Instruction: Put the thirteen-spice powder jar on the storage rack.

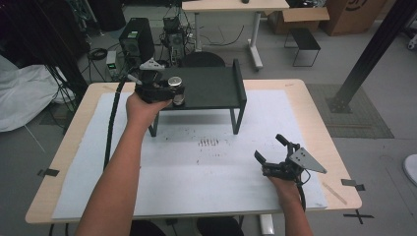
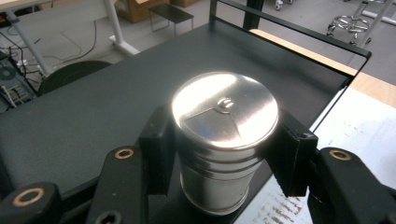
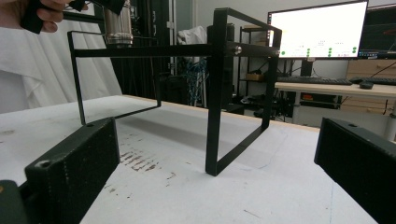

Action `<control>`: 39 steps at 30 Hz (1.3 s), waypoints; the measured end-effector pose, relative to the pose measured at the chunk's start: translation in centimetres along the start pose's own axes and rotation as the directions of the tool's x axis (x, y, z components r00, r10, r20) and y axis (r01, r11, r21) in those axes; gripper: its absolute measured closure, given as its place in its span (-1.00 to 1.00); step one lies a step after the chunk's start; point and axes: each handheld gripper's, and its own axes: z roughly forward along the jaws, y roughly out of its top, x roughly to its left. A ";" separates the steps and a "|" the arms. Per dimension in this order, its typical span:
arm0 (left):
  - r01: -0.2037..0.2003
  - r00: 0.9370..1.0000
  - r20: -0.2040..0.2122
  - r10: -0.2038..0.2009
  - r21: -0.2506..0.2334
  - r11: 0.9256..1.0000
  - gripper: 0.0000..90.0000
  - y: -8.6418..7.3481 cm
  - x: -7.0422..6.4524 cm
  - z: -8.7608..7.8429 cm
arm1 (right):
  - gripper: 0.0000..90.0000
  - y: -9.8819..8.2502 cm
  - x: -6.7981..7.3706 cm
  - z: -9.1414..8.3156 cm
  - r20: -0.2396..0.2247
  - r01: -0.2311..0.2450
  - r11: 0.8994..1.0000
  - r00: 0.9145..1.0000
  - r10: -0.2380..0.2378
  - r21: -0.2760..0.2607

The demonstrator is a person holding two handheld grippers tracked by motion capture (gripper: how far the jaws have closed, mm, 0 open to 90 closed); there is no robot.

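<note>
**Steel tin sitting right at the shelf's near edge, left jaws clamped on it**

So the left gripper [image 1: 173, 93] has its two black jaws squeezed against either side of a shiny round stainless-steel canister with a flat lid [image 2: 224, 140]. The pads [image 2: 158, 147] press on the canister's wall just under the lid rim, one each side. The canister stands upright on the black metal shelf riser with thin legs [image 1: 211, 88], right at the riser's near-left edge; in the left gripper view its base sits nearly at the lip, with the white mat [image 1: 196, 162] showing just past it. Behind the canister the whole dark shelf top is bare, so plenty of room back there, up to the raised rail along the far side.

The right gripper [image 1: 273, 150] is well apart from all that, held low over the white mat near the table's right-front corner. Its jaws are spread wide with nothing between them; its own view looks along the mat at the riser's legs. The stretch of mat between the riser and the right gripper is free apart from some dark scuff marks [image 1: 208, 142]. The light wooden table [image 1: 314, 123] edge shows as a border round the mat.
</note>
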 end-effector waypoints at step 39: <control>0.019 0.999 -0.030 -0.021 -0.074 0.997 -0.38 0.0 -0.2 -2.2 | -1.00 0.0 0.1 0.0 0.000 0.011 1.000 1.000 -0.011 -0.002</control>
